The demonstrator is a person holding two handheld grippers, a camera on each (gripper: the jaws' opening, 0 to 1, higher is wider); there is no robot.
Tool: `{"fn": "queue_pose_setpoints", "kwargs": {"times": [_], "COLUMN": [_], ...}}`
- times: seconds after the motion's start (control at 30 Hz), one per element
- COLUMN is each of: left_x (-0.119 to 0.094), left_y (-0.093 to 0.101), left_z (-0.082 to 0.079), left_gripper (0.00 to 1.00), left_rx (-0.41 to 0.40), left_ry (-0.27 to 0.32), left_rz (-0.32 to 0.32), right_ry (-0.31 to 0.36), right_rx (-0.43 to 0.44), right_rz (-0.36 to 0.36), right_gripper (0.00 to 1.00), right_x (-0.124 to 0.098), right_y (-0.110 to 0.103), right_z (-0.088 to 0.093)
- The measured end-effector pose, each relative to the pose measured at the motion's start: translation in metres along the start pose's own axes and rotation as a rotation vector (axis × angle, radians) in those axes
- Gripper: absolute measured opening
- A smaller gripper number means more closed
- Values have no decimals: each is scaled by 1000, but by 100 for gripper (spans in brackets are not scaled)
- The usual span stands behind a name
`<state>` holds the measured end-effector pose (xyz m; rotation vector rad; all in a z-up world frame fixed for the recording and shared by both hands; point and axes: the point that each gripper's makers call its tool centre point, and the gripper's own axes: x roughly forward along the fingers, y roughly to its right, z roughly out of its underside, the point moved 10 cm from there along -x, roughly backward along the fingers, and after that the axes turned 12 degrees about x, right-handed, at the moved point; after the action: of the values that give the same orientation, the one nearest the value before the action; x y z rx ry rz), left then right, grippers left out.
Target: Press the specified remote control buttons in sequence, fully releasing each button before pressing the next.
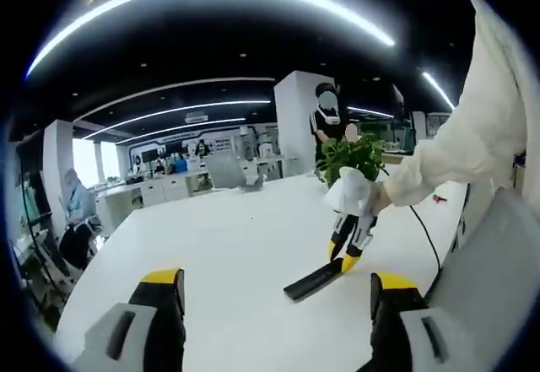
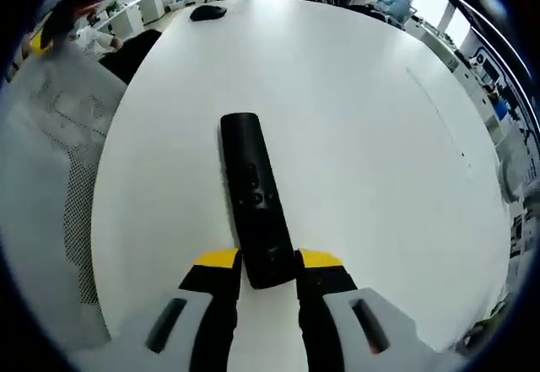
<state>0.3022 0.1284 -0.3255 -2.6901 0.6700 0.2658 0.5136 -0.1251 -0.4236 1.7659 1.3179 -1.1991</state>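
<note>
A long black remote control [image 2: 251, 195] lies flat on the white table [image 2: 371, 136], buttons up. My right gripper [image 2: 268, 264] has its yellow-tipped jaws tight against both sides of the remote's near end, shut on it. In the left gripper view the same remote [image 1: 312, 281] shows as a dark bar on the table [image 1: 228, 237]. The right gripper [image 1: 344, 258], held by a white-sleeved hand, bears down on its right end. My left gripper [image 1: 277, 294] hovers low over the table just short of the remote, jaws wide apart with nothing between them.
A potted green plant [image 1: 350, 157] stands behind the right gripper, and a black cable [image 1: 426, 237] runs along the table's right side. A black mouse [image 2: 208, 12] lies at the far edge. A grey mesh chair [image 2: 51, 178] stands beside the table. People sit at distant desks.
</note>
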Motion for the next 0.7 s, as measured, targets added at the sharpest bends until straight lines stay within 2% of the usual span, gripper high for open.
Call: {"fn": "queue_pose_setpoints", "kwargs": {"times": [0.13,0.5,0.6,0.7], "left_x": [2,2,3,3], "left_y": [1,1,1,1], "left_z": [3,4,4,5], "left_gripper": [94,93,92,92], "left_rx": [8,17,27,23], "left_ry": [-21,-35,-45,-49], "left_rz": [22,29,36,37], "right_ry": [23,56,83,89], "right_rx": [51,72,109,157], "right_rz": [3,20,52,61], "right_gripper": [25,23,16,16], "right_x": [0,6,5,5], "right_y": [13,33,42,48], "right_z": [-6,-16,-21,-23]}}
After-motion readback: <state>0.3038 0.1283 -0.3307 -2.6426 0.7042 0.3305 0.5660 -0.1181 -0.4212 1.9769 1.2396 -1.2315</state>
